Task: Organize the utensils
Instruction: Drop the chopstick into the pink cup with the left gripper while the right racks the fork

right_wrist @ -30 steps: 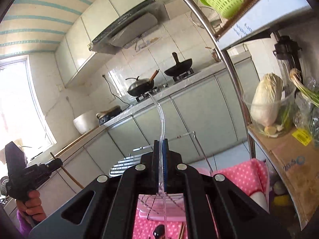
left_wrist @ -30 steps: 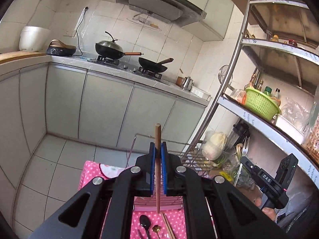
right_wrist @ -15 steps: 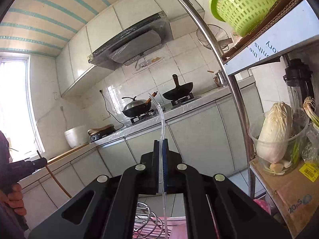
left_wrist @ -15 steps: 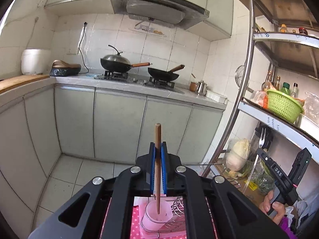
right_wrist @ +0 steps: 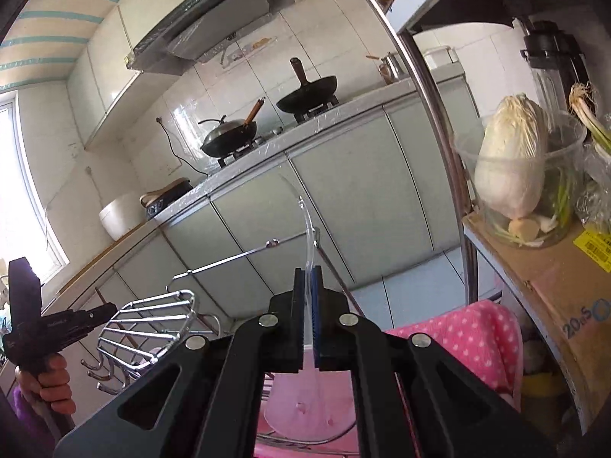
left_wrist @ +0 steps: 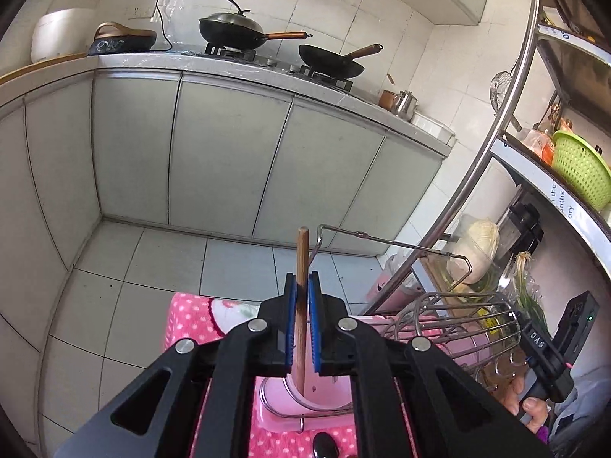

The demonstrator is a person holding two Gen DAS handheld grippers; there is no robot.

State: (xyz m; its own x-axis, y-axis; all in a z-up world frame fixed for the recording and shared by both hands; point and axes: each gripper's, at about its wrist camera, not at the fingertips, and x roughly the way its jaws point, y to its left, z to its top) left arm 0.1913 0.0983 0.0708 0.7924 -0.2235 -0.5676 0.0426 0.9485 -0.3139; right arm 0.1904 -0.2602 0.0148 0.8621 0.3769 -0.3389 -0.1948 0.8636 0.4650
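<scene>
Kitchen interior: grey cabinet fronts (left_wrist: 229, 152) under a counter along far wall, lidded wok (left_wrist: 233, 32) and open wok (left_wrist: 330, 63) on gas burners, white rice cooker (left_wrist: 57, 34) far left, range hood (right_wrist: 214, 34) above, pale tiled floor (left_wrist: 160, 263). Metal shelf rack (left_wrist: 492, 133) at right with green basket (left_wrist: 582, 168), cabbage (right_wrist: 509, 156) in clear tub, cardboard box (right_wrist: 561, 294) lower right. Near surface covered with pink polka-dot cloth (left_wrist: 191, 316); on it wire dish rack (left_wrist: 450, 316) with long wire handle, pink utensil cup (left_wrist: 320, 397) in its ring right below both grippers, dark spoon (left_wrist: 324, 448) lying on cloth at near edge. Left gripper (left_wrist: 301, 301) pitched down over cup, blue pads (left_wrist: 291, 324) around wooden chopstick (left_wrist: 301, 290); jaws opening slightly, stick between them, pads close on each side, contact hard to confirm. Chopstick long axis near vertical, top end up and away toward cabinets, lower end down inside cup mouth. Right gripper (right_wrist: 308, 290) tilted less steeply, clenched on clear plastic utensil (right_wrist: 307, 236); long axis upright, upper part curving left toward far counter, lower end down over pink cup (right_wrist: 309, 412). Right hand (left_wrist: 529, 408) on pistol-style handle at right edge of left view; left hand (right_wrist: 49, 385) on its handle at left edge of right view.
</scene>
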